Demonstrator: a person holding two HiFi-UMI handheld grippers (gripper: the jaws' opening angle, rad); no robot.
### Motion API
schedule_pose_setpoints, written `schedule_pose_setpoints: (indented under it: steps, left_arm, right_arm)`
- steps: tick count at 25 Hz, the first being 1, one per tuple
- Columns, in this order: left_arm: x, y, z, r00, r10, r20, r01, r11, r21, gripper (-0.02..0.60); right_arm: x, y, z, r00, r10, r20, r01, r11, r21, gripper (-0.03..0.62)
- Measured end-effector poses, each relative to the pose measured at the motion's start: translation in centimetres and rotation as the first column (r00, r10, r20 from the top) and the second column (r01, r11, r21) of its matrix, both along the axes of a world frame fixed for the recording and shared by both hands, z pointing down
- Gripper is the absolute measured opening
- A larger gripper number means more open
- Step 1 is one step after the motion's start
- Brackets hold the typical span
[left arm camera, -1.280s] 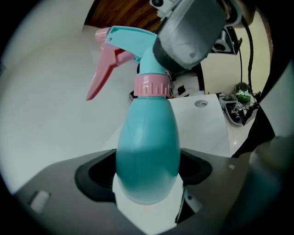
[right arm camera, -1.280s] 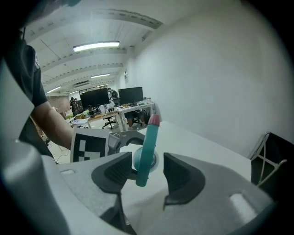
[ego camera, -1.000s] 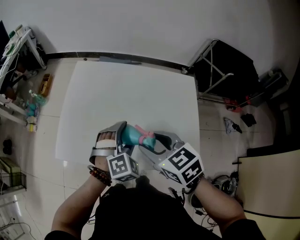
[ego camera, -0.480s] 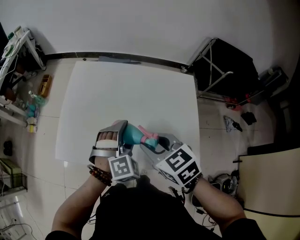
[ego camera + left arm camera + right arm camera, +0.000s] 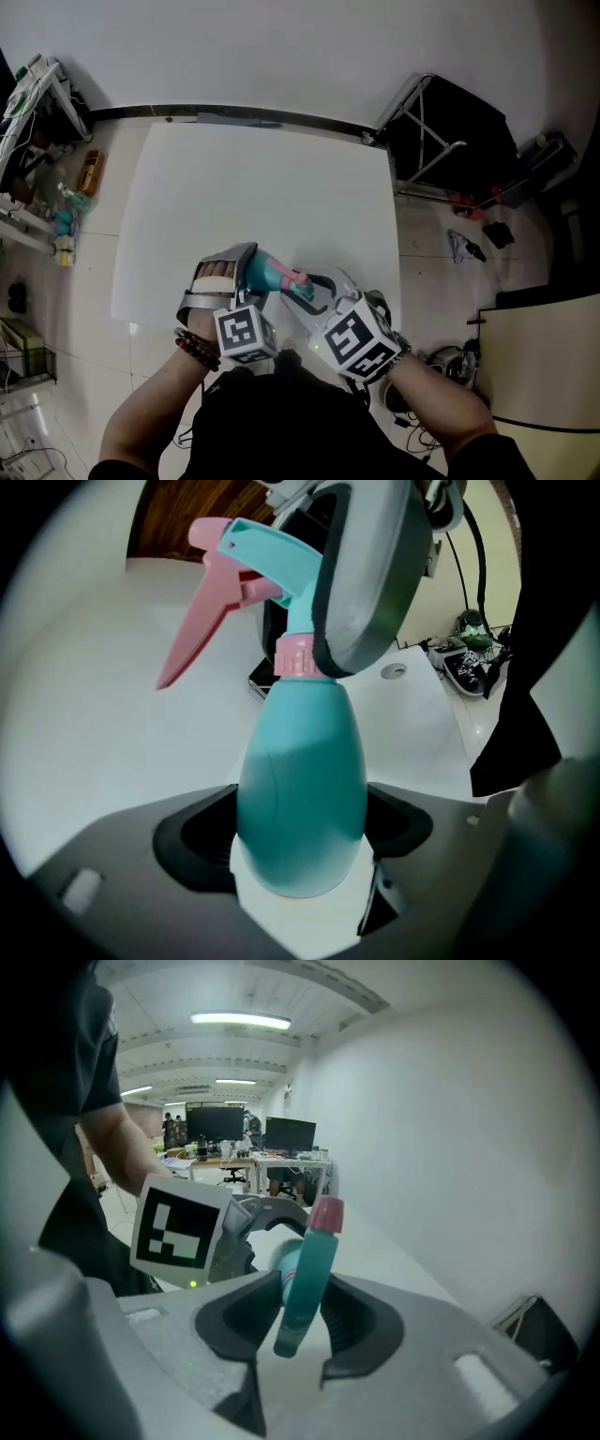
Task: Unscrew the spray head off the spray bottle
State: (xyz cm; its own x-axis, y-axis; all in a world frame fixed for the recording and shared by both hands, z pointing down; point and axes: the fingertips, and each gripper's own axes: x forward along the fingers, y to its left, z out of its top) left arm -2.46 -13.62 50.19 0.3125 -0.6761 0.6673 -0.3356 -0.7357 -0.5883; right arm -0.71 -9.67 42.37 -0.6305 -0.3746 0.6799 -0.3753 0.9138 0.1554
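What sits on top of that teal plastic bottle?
A pink screw collar and a teal spray head with a pink trigger. The right gripper has just closed on that head; its grey finger hides the head's far side in the left gripper view.

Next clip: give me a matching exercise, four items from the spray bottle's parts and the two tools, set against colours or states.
1. bottle body
2. trigger
3. left tool
4. right tool

A. pink
B. clamped on the spray head
C. teal
D. clamped on the bottle body

Pairs: 1-C, 2-A, 3-D, 4-B.

The right tool's jaws have just closed onto the spray head.
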Motion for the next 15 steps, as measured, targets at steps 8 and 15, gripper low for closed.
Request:
schedule_pose_setpoints:
  steps: [8,15]
  left_arm:
    - [1.0,1.5,0.7,0.997,0.070,-0.045,-0.074,0.991,-0.111,0.423]
    - [1.7,2.8,0.9,0.992,0.114,-0.063,-0.123,0.977,-0.176,0.423]
  right_arm:
    - [0.3,1.6,0.2,0.968,-0.194,-0.160,0.220,0.962,0.163,0.124]
    - [0.7,2.6,0.0,0.915,-0.281,-0.291,0.356,0.900,0.251,0.124]
